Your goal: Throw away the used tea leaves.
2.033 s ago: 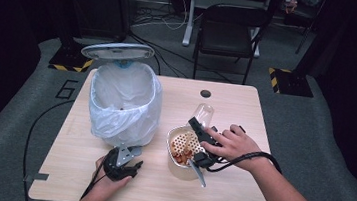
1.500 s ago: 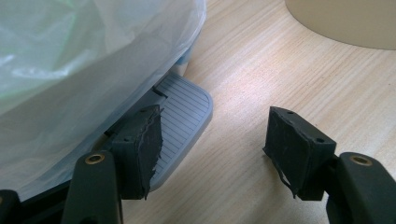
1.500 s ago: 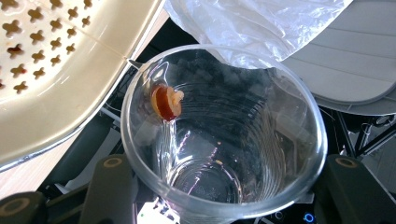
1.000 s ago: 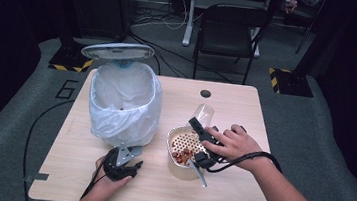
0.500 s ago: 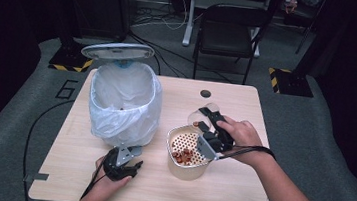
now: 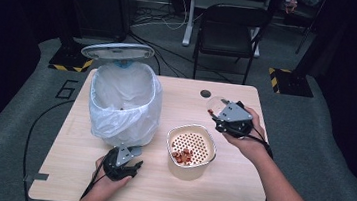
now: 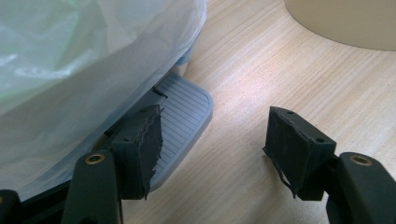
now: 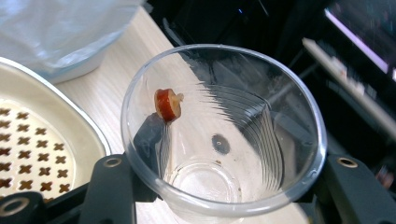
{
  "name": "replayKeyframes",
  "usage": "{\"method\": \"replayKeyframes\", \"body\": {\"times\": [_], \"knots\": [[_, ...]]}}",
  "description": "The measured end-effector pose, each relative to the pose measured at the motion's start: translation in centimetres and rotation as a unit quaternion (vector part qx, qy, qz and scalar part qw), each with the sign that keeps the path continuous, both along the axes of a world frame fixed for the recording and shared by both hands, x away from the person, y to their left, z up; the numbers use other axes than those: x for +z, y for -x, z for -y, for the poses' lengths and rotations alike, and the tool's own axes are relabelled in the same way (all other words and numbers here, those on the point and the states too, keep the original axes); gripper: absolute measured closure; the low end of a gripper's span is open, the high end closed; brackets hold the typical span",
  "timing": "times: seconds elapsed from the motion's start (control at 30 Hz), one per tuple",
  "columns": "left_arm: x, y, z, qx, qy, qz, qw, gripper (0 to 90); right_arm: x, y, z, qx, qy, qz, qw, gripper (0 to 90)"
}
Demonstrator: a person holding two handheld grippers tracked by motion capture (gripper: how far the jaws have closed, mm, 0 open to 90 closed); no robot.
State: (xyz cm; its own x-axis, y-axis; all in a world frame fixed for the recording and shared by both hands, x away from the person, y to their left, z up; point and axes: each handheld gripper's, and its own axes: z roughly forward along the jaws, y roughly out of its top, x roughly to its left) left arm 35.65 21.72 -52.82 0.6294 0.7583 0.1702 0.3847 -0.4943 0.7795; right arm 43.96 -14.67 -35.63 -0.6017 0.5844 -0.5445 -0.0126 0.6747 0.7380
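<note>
Gripping a clear cup [image 8: 224, 135] by its sides, the right gripper [image 6: 225, 116] holds it above the table [image 6: 237, 187], beside the strainer [image 6: 191, 149]. One red slice [image 8: 167, 104] clings inside. The left gripper [image 6: 122, 166] rests open by the bin's pedal [image 7: 180, 119].

Your left tongs [image 6: 127, 164]: black body, grey three-cornered plate, black cable trailing lower left | jaws: black, brass screws, frayed pads | your right tongs [image 6: 221, 116]: black, grey plate, black cable | forearms bare, no sleeves
</note>
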Motion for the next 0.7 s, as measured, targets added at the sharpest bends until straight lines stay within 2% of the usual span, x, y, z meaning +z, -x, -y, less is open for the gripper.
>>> {"method": "replayKeyframes", "body": {"times": [0.1,0.2,0.23,0.3,0.47,0.57,0.7], "knots": [[0.0,0.0,0.0,0.0,0.0,0.0,1.0,36.3,-0.3,-0.4,1.0,-0.032,-0.037,-0.031,0.9983,42.9],[0.0,0.0,0.0,0.0,0.0,0.0,1.0,36.2,-0.9,-0.6,2.1,-0.06,-0.064,-0.052,0.9948,42.9],[0.0,0.0,0.0,0.0,0.0,0.0,1.0,36.2,-1.0,-0.6,2.3,-0.069,-0.082,-0.061,0.9924,42.9],[0.0,0.0,0.0,0.002,0.0,0.003,1.0,36.2,-0.9,-0.6,2.7,-0.064,-0.099,-0.071,0.9905,42.9],[0.0,0.0,0.0,-0.001,-0.001,-0.001,1.0,36.3,0.8,-0.4,2.6,-0.053,-0.135,-0.084,0.9859,43.0],[0.0,0.0,0.0,0.001,0.002,-0.001,1.0,36.2,2.2,-0.2,1.7,-0.036,-0.145,-0.094,0.9842,43.0],[0.0,0.0,0.0,0.0,0.002,0.0,1.0,36.3,4.2,0.3,-0.7,-0.002,-0.145,-0.105,0.9839,43.0]]}}
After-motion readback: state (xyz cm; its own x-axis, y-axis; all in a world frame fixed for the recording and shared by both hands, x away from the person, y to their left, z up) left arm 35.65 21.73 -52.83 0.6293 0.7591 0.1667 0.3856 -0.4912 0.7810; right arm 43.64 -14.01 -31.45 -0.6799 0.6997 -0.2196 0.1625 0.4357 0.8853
